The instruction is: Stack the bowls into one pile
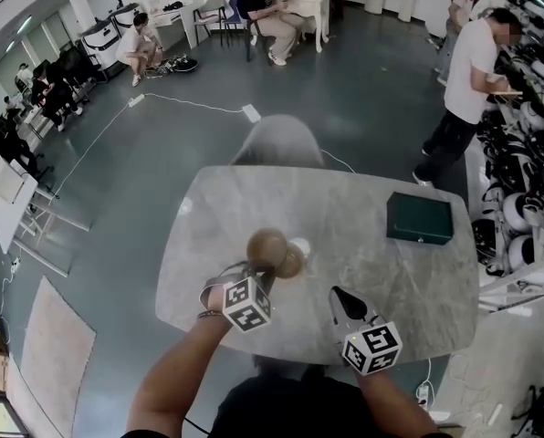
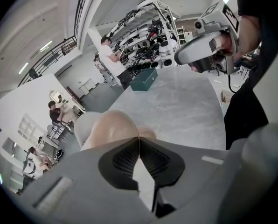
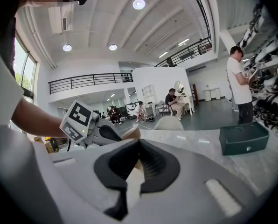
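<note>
Bowl stacking at a pale grey, marble-patterned table with rounded corners (image 1: 409, 281), recorded by three cameras

Head view: the left gripper (image 1: 264, 275) holds a tan, smooth-walled round bowl (image 1: 266, 247) over the middle of the tabletop. A second tan bowl (image 1: 293, 264) shows just beside it to the right and partly beneath it. Whether the two touch cannot be told. The right gripper (image 1: 339, 293) hovers near the table's front edge, apart from both bowls. A dark green rectangular box (image 1: 419, 218) lies on the right side of the table, well apart from the bowls.

Left gripper view: the jaws are clamped on the rim of the held bowl, whose glossy, rounded wall bulges beyond the black ribbed pads (image 2: 125, 160). Only this view shows the grip itself.

Right gripper view: the jaws are pressed together with nothing between them. Past them, to the left, appear a sliver of the tan bowl and the left gripper.

Only the head view shows both bowls in full outline. The held bowl is blurred there, so it is unclear whether its inside or outside faces the camera
</note>
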Tool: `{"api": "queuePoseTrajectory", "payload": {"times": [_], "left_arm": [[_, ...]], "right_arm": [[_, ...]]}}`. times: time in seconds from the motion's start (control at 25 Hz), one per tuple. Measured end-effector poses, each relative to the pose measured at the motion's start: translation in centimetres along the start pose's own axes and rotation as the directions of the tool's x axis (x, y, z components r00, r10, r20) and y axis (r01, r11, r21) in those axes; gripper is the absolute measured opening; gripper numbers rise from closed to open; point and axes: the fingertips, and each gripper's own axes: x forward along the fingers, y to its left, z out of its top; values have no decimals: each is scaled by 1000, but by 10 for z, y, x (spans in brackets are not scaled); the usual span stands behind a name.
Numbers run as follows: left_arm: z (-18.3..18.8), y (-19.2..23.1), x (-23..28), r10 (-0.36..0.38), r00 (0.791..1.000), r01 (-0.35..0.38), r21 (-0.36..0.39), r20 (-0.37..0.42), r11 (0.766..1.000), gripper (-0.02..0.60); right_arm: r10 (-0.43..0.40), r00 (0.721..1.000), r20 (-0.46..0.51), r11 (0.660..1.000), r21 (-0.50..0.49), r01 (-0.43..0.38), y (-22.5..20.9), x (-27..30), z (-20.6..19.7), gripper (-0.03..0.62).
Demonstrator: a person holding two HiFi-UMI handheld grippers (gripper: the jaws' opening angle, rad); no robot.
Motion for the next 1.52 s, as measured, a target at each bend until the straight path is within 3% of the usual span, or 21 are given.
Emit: {"api": "queuePoseTrajectory", "payload": {"times": [0.48, 1.12, 1.52], "left_arm": [[29, -34, 45, -85, 996, 87, 39, -40, 995, 15], [-15, -55, 96, -168, 964, 193, 111, -208, 975, 17], [-25, -53, 107, -192, 944, 237, 144, -270, 961, 17]], "right_arm": [[-52, 998, -17, 998, 45, 53, -40, -33, -18, 3], [-76, 996, -48, 996, 43, 78, -57, -35, -35, 3], [-82, 996, -39, 994, 71, 85, -60, -35, -37, 3]]}}
